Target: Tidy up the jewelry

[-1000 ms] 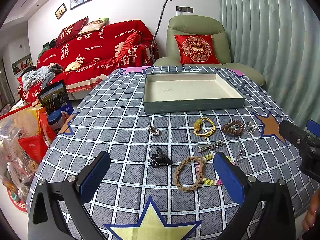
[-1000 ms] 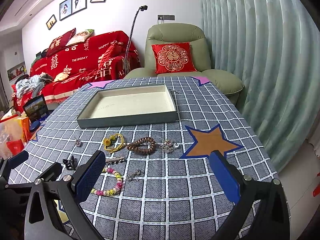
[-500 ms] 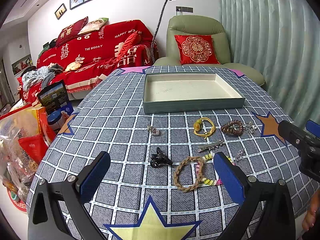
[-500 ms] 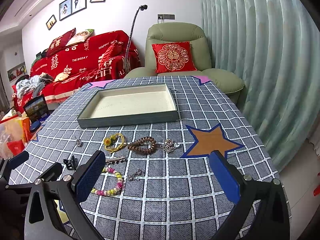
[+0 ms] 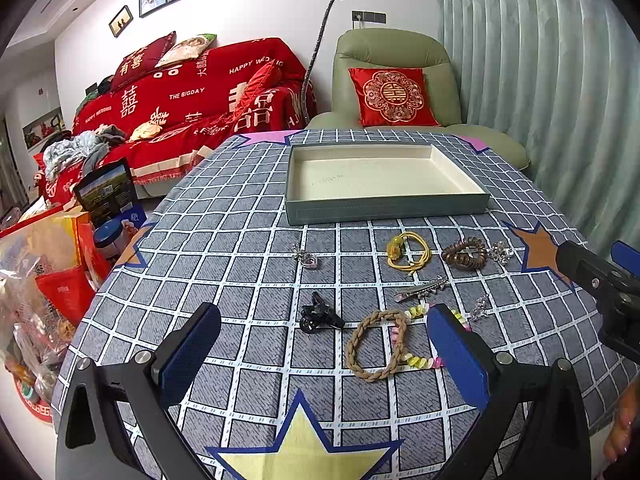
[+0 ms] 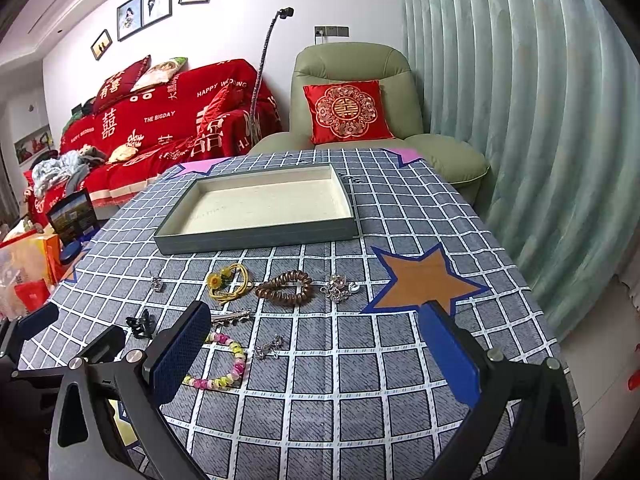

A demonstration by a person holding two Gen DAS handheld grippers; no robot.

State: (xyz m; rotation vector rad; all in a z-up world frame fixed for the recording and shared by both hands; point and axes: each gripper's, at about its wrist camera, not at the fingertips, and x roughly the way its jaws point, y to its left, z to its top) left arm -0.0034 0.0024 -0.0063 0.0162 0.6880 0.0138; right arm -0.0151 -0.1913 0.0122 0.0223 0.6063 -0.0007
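- None of the jewelry has gone into the tray yet; its cream floor shows bare in both views
- All pieces lie loose on the table in front of the tray: yellow cord bracelet, brown bead bracelet, braided bracelet, pastel bead bracelet, black clip, silver hair clip, heart charm and a few small silver bits (too small to name)
- Left tongs and right tongs hover over the near pieces, jaws spread wide and holding nothing
- Judging by this, the sorting has not begun; every piece is left to move
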